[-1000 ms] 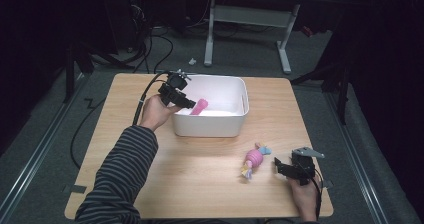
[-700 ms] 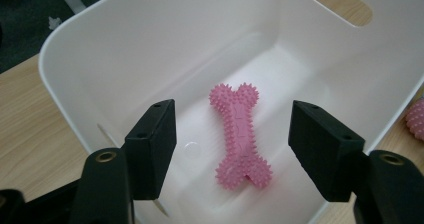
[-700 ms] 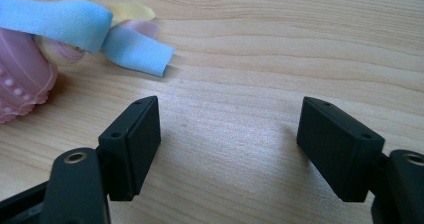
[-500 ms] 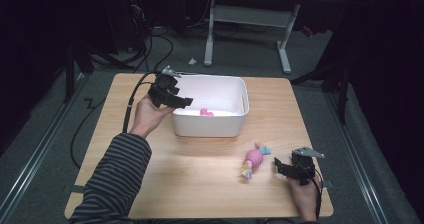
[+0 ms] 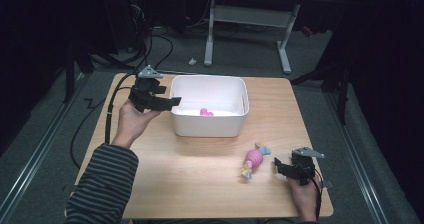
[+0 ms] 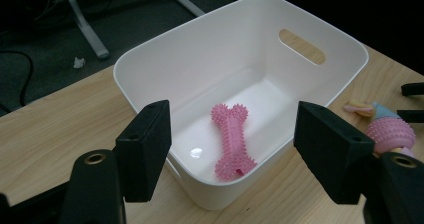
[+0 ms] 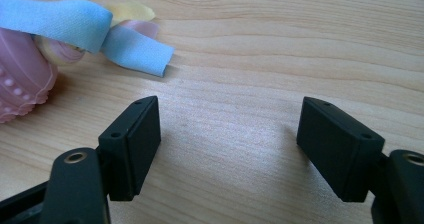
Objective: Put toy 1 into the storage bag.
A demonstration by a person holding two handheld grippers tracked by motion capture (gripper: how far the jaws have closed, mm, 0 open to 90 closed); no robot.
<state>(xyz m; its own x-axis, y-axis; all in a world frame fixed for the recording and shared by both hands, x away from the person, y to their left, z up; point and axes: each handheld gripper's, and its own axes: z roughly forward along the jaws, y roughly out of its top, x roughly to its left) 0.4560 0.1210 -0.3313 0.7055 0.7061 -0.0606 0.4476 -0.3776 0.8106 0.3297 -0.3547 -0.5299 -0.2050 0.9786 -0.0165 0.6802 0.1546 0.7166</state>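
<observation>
The left gripper [image 5: 172, 102] hangs at the left rim of the white bin [image 5: 210, 126], above the table [image 5: 165, 169]. Its jaws have just been opening and now stand spread, with nothing between them. The pink bone toy [image 6: 231, 141] lies flat on the bottom of the bin, free of the pads. The right gripper [image 5: 278, 165] rests low on the table near the front right corner, its jaws also spread and empty. The pink ball toy with ribbons [image 5: 253, 159] lies just beside it on the wood.
</observation>
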